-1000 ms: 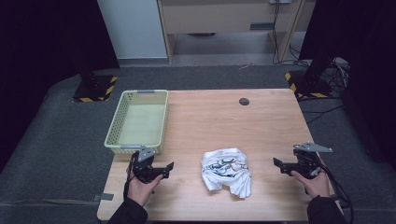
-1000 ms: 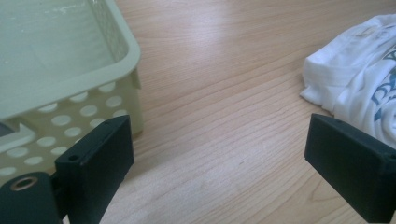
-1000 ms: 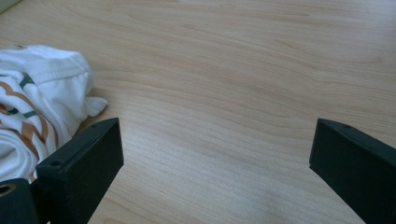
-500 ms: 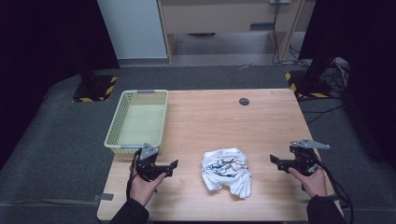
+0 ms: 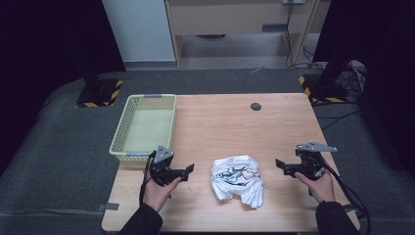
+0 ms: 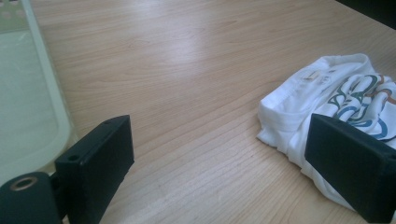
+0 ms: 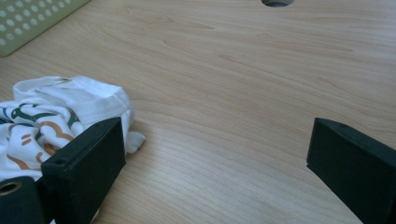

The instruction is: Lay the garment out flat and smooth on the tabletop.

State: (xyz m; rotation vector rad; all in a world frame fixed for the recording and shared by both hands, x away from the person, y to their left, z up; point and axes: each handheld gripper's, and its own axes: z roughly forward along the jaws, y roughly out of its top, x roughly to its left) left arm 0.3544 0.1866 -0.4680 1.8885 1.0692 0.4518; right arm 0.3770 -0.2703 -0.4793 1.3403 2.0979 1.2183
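A crumpled white shirt [image 5: 237, 178] with a coloured print lies on the table [image 5: 230, 122], near its front edge and about in the middle between the two hands. The left gripper [image 5: 188, 170] is held low at the left side of the shirt and the right gripper [image 5: 278, 163] at its right side, both pointing inward toward the cloth but not touching it. I think they are placed so because the work is to take the shirt from two sides, perhaps to lift it or spread it. The jaws of both grippers stand wide apart and hold nothing: in the left gripper view the shirt [image 6: 327, 98] shows partly behind the right-hand jaw with bare wood between the jaws, and in the right gripper view the shirt [image 7: 56, 116] lies behind the left-hand jaw. A pale green plastic basket [image 5: 121, 142] stands at the left edge of the table, just behind the left hand [image 5: 157, 192], and it looks empty; it may be the place where the shirt must go. A small dark round hole [image 5: 255, 105] is in the table far at the back, well apart from everything. Nothing stands between the grippers and the shirt, so the approach seems free; only the near rim of the basket is close to the left gripper.
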